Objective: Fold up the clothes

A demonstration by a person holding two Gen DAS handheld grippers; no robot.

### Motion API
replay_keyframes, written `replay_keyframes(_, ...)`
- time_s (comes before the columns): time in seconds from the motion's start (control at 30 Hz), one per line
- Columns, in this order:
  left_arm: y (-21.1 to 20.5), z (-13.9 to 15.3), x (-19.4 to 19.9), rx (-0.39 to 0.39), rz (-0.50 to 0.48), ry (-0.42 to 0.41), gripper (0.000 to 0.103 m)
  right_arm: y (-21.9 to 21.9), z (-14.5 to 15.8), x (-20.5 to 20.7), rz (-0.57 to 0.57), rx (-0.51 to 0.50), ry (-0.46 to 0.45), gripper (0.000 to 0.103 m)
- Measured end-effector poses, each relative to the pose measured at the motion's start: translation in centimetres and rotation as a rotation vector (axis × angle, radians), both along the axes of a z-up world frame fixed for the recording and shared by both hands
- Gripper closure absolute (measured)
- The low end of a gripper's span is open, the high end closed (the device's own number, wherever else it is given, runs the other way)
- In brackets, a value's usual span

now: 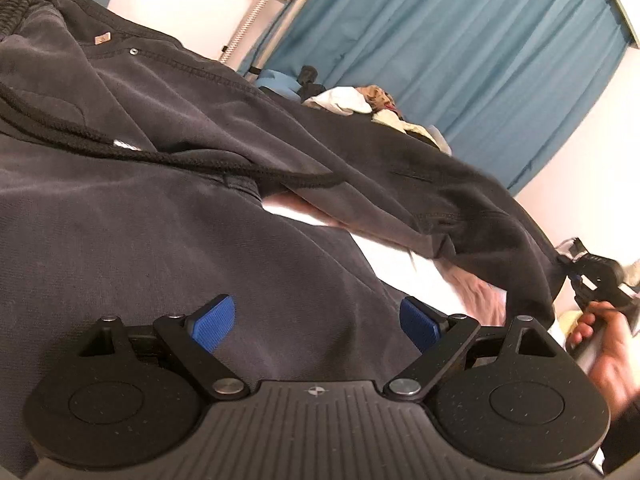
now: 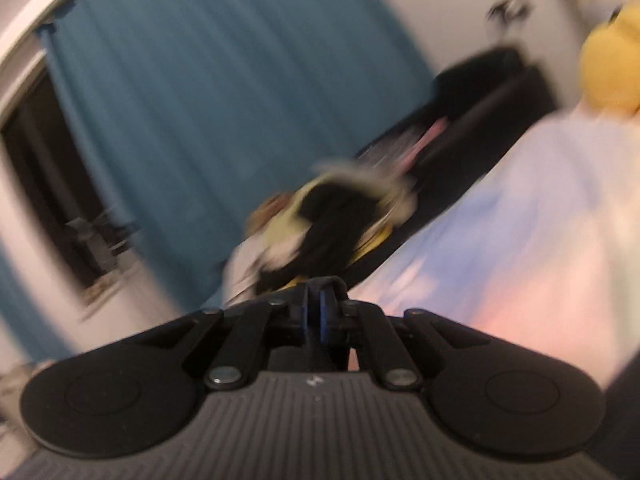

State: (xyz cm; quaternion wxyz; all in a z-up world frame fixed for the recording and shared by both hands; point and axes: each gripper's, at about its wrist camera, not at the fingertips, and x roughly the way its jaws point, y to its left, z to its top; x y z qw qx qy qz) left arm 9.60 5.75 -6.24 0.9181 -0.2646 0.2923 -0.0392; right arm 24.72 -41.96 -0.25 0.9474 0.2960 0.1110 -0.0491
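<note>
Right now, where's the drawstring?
Left wrist view, left half: the drawstring lies across the dark pants, running from the left edge toward centre, above the open left gripper.

Trousers (image 1: 168, 208) lie spread on the bed sheet (image 1: 404, 264), directly before my left gripper (image 1: 316, 322). One trouser leg (image 1: 460, 200) runs right toward my right gripper (image 1: 596, 276). Clothes pile (image 1: 380, 106) behind; curtain (image 1: 460, 48) behind that.
</note>
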Motion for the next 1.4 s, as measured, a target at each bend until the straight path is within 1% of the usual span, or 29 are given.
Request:
replay_keyframes(0.03, -0.1, 0.0, -0.1, 0.008, -0.005, -0.002, 0.011, -1.4, -0.2, 0.4, -0.052, -0.02, 0.006, 0.097)
replay_keyframes(0.1, -0.4, 0.0, -0.1, 0.022, -0.012, -0.003, 0.011, -3.9, -1.1, 1.2, -0.122, -0.032, 0.013, 0.097)
replay_keyframes(0.2, -0.9, -0.2, 0.3, 0.04, -0.027, -0.005, 0.011, -5.5, -1.9, 2.4, -0.192, -0.126, -0.001, 0.097)
replay_keyframes(0.23, -1.1, -0.3, 0.5, 0.051, -0.032, -0.007, 0.011, -6.0, -2.4, 3.0, -0.192, -0.138, -0.002, 0.096)
replay_keyframes(0.3, -1.6, -0.6, 1.0, 0.086, -0.039, -0.011, 0.011, -6.4, -4.2, 4.3, -0.174, -0.122, 0.011, 0.096)
replay_keyframes(0.33, -1.9, -0.7, 1.3, 0.101, -0.041, -0.012, 0.011, -6.2, -5.2, 4.9, -0.171, -0.125, 0.027, 0.091)
replay_keyframes(0.4, -2.4, -1.0, 1.9, 0.131, -0.046, -0.015, 0.011, -6.3, -6.7, 5.7, -0.169, -0.128, 0.073, 0.087)
replay_keyframes(0.43, -2.7, -1.0, 2.0, 0.147, -0.05, -0.018, 0.011, -6.5, -7.3, 5.8, -0.163, -0.114, 0.086, 0.081)
replay_keyframes(0.47, -3.0, -1.0, 2.1, 0.165, -0.055, -0.023, 0.011, -6.7, -7.9, 5.9, -0.156, -0.1, 0.098, 0.071)
replay_keyframes(0.5, -3.2, -0.9, 2.2, 0.18, -0.058, -0.027, 0.011, -7.0, -8.1, 5.8, -0.164, -0.079, 0.098, 0.038)
replay_keyframes(0.53, -3.4, -0.9, 2.2, 0.194, -0.061, -0.03, 0.011, -7.1, -7.9, 5.3, -0.18, -0.06, 0.084, 0.023)
replay_keyframes(0.6, -3.4, -0.9, 2.1, 0.192, -0.058, -0.03, 0.011, -6.9, -7.1, 3.8, -0.185, -0.053, 0.052, 0.021)
replay_keyframes(0.7, -3.1, -0.8, 1.9, 0.167, -0.049, -0.029, 0.011, -6.1, -5.6, 0.4, -0.153, -0.042, 0.06, 0.021)
replay_keyframes(0.77, -2.6, -0.7, 1.7, 0.128, -0.038, -0.02, 0.011, -5.4, -4.6, -1.8, -0.1, 0.028, 0.093, 0.021)
replay_keyframes(0.8, -2.4, -0.6, 1.6, 0.109, -0.033, -0.014, 0.011, -5.2, -4.2, -2.8, -0.071, 0.102, 0.112, 0.021)
replay_keyframes(0.87, -2.0, -0.3, 1.0, 0.08, -0.026, -0.009, 0.011, -4.7, -4.0, -4.7, -0.022, 0.292, 0.138, 0.021)
replay_keyframes(0.93, -1.7, 0.1, 0.5, 0.071, -0.026, -0.01, 0.011, -4.1, -4.6, -5.9, 0.021, 0.458, 0.2, 0.021)
replay_keyframes(1.0, -1.6, 0.4, 0.1, 0.051, -0.023, -0.015, 0.011, -3.4, -5.7, -6.5, 0.045, 0.565, 0.263, 0.021)
replay_keyframes(1.07, -1.5, 0.4, 0.0, 0.039, -0.021, -0.016, 0.011, -3.2, -7.3, -6.1, 0.054, 0.619, 0.333, 0.021)
replay_keyframes(1.1, -1.6, 0.4, 0.0, 0.041, -0.017, -0.017, 0.011, -3.3, -8.2, -5.8, 0.051, 0.626, 0.36, 0.022)
replay_keyframes(1.13, -1.6, 0.4, 0.2, 0.043, -0.014, -0.016, 0.011, -3.5, -8.9, -5.5, 0.04, 0.614, 0.371, 0.031)
replay_keyframes(1.17, -1.6, 0.3, 0.3, 0.04, -0.012, -0.012, 0.011, -3.8, -9.5, -5.2, 0.024, 0.596, 0.365, 0.038)
replay_keyframes(1.23, -1.5, -0.1, 0.7, 0.024, -0.006, -0.001, 0.011, -4.6, -10.2, -4.7, -0.012, 0.579, 0.337, 0.069)
replay_keyframes(1.27, -1.4, -0.2, 0.8, 0.018, -0.003, 0.001, 0.011, -4.8, -10.2, -4.3, -0.01, 0.566, 0.322, 0.076)
replay_keyframes(1.3, -1.4, -0.3, 0.9, 0.017, -0.002, 0.001, 0.011, -5.0, -10.2, -3.8, -0.004, 0.546, 0.307, 0.091)
replay_keyframes(1.33, -1.3, -0.3, 1.0, 0.017, -0.002, -0.001, 0.011, -5.0, -9.8, -3.6, -0.011, 0.507, 0.29, 0.093)
replay_keyframes(1.4, -1.2, -0.2, 1.1, 0.014, -0.001, -0.011, 0.011, -4.4, -8.1, -3.7, -0.029, 0.414, 0.212, 0.096)
